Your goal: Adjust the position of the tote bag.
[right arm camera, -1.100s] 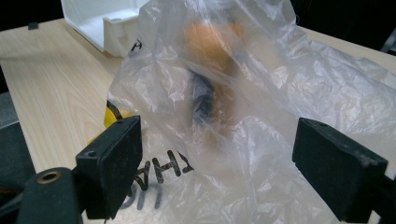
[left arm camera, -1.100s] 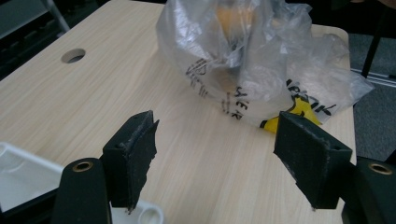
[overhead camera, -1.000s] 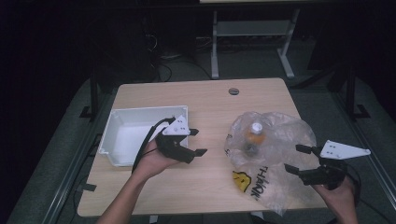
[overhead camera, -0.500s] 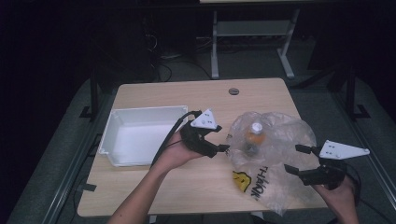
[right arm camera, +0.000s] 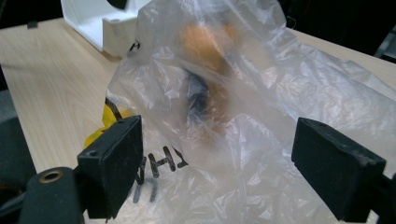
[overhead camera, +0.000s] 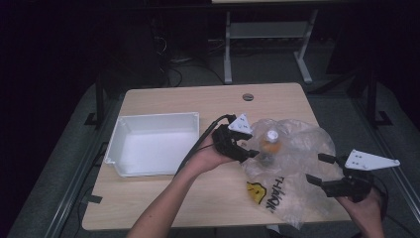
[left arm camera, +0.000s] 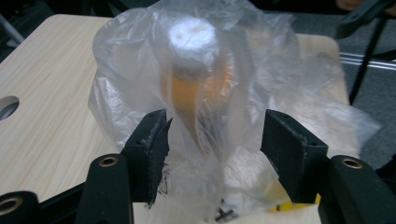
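Note:
A clear plastic bag (overhead camera: 297,168) printed with yellow and black lies on the right half of the wooden table (overhead camera: 198,99). Inside it stands a bottle (overhead camera: 270,144) with orange contents and a white cap. My left gripper (overhead camera: 250,148) is at the bag's left side. In the left gripper view its jaws (left arm camera: 215,144) straddle the bag film and the bottle (left arm camera: 196,79). They have just been closing, with a gap still showing at the right pad. My right gripper (overhead camera: 315,168) is open at the bag's right edge, with loose bag film (right arm camera: 280,116) between its wide jaws (right arm camera: 217,163).
A white tray (overhead camera: 148,119) sits on the left half of the table, and its corner (right arm camera: 88,18) shows in the right gripper view. A round cable hole (overhead camera: 247,96) lies near the far edge. Metal stand legs rise on the dark floor beyond.
My left gripper has moved right from beside the tray to the bag and now reaches around the bottle. My right gripper has stayed in place.

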Demonstrator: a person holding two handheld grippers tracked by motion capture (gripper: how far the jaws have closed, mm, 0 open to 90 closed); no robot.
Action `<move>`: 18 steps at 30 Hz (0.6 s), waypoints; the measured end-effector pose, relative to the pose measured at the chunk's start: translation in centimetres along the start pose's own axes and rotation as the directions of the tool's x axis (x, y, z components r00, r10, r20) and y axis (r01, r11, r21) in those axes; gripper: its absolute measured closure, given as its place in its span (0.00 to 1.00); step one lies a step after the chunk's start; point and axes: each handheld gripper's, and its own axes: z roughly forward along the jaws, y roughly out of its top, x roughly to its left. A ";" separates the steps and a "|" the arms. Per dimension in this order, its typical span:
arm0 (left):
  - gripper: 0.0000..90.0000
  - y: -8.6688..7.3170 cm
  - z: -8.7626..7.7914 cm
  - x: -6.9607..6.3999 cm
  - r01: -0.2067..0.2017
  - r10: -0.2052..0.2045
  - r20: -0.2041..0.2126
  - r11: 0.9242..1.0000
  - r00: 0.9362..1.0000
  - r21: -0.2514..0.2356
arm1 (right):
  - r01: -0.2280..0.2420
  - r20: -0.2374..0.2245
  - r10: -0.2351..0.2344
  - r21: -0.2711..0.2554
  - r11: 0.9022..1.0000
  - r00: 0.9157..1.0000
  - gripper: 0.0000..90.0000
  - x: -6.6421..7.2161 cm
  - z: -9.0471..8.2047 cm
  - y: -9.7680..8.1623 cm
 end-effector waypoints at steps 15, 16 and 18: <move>0.93 0.3 2.2 1.2 0.022 -0.022 -0.002 0.999 1.000 0.042 | -0.002 0.006 0.002 -0.012 1.000 1.000 0.21 -0.2 -0.8 -0.2; 0.95 0.2 2.2 1.3 0.018 -0.018 0.002 0.999 1.000 0.051 | -0.001 0.007 0.001 -0.011 1.000 1.000 0.21 -0.2 -0.8 -0.2; 0.99 0.1 2.3 1.4 0.022 -0.022 -0.001 0.998 1.000 0.056 | -0.005 0.010 0.005 -0.014 1.000 1.000 0.21 -0.2 -0.9 -0.2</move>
